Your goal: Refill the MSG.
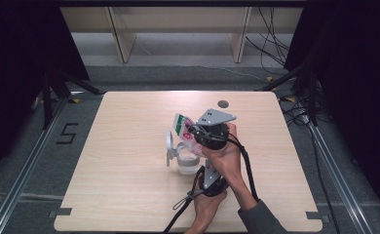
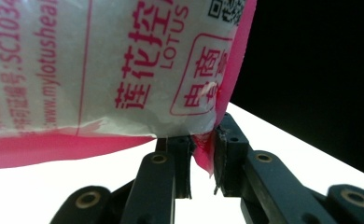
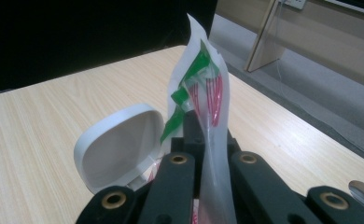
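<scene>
- Right gripper: fingers clamped on white plastic packet with pink and green print.
- Left gripper: fingers pinching packet's pink corner.
- White round hinged-lid container: on pale wooden surface.

Packet above lidded tub

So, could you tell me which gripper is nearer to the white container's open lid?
Right. The right gripper grips the bag directly beside the lid, slightly above it. The left gripper pinches the bag's pink bottom corner, nearer the person.
</scene>
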Motion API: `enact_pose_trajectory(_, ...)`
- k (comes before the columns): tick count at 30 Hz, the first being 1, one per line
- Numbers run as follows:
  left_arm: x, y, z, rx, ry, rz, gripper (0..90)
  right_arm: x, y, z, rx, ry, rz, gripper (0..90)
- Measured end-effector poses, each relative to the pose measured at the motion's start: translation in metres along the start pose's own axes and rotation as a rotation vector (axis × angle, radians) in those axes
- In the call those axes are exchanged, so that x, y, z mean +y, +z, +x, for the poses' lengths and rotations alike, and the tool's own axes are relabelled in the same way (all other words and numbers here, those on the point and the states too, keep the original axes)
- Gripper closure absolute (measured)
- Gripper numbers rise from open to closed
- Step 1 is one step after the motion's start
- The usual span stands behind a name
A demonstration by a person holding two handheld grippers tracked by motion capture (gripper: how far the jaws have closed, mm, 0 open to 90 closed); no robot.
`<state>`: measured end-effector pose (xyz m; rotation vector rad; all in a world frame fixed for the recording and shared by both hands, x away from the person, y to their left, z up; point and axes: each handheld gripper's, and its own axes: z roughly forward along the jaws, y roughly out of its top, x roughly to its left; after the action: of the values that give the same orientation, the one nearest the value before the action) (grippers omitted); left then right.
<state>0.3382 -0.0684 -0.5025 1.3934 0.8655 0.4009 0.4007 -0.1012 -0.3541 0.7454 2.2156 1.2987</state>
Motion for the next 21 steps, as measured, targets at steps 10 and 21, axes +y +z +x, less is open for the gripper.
enact_pose_trajectory(10, -0.0002, -0.0007, -0.0007, 0.011, 0.001, -0.001, 77.9, 0.0003, 0.0016, -0.0012, -0.004, -0.01, 0.006, 89.9)
enact_pose_trajectory(21, 0.001, -0.0007, -0.0006, -0.009, 0.005, -0.005, 77.9, 0.002, 0.0011, 0.0004, 0.007, -0.013, 0.01, 89.7)
